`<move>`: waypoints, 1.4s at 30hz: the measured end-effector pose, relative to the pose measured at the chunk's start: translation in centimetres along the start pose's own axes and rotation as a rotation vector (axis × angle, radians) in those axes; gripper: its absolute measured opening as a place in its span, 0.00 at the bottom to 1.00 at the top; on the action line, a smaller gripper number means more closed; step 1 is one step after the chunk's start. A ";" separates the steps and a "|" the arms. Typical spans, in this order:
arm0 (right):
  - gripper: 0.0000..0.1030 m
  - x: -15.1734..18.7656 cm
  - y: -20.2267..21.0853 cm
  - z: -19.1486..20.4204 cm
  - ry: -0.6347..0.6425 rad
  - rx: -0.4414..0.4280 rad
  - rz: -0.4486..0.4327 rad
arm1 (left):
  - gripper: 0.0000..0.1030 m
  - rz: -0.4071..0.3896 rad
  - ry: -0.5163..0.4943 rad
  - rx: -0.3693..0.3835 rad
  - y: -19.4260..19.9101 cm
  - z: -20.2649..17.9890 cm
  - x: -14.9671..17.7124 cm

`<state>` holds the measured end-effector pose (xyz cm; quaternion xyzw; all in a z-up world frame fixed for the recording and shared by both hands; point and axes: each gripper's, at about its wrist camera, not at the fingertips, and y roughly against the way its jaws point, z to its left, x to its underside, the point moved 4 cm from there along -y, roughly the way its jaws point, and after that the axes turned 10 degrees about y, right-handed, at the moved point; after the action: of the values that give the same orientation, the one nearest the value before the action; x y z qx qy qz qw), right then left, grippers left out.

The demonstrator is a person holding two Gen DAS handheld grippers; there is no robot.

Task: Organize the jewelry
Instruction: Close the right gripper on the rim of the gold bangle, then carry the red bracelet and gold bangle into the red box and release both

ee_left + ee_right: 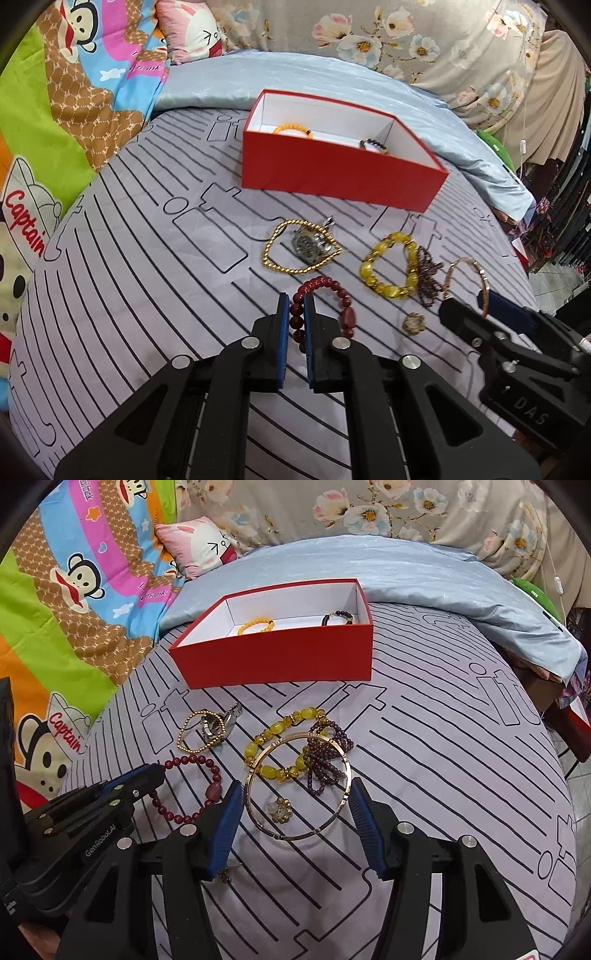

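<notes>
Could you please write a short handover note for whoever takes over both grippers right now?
Left gripper: shut on the red bead bracelet.
Right gripper: clamped across the gold bangle.
Done: an orange bracelet and a dark bead bracelet lie in the red box.
Left on the sheet: gold chain with the watch, yellow bracelet, purple beads, small flower piece.
Next, probably: carry both held pieces to the box.

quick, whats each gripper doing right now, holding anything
Left gripper: shut on the dark red bead bracelet.
Right gripper: shut on the gold bangle, gripped across its width.
</notes>
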<state>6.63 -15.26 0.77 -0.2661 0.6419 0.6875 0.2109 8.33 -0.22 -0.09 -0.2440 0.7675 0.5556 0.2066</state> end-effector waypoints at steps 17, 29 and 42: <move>0.54 -4.6 1.3 -2.8 -0.001 0.008 -0.077 | 0.07 -0.093 -0.082 0.064 2.7 -5.3 -6.3; 0.54 -14.4 -3.2 -4.8 0.054 0.031 -0.126 | 0.07 -0.160 -0.084 0.130 -1.3 -8.0 -16.4; 0.54 -16.7 -12.1 -3.5 0.100 -0.014 -0.027 | 0.07 -0.019 -0.007 0.104 -11.8 -4.8 -18.5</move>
<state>27.42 -16.79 1.97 -0.3102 0.6431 0.6750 0.1856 29.98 -5.25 3.39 -0.2382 0.7923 0.5139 0.2268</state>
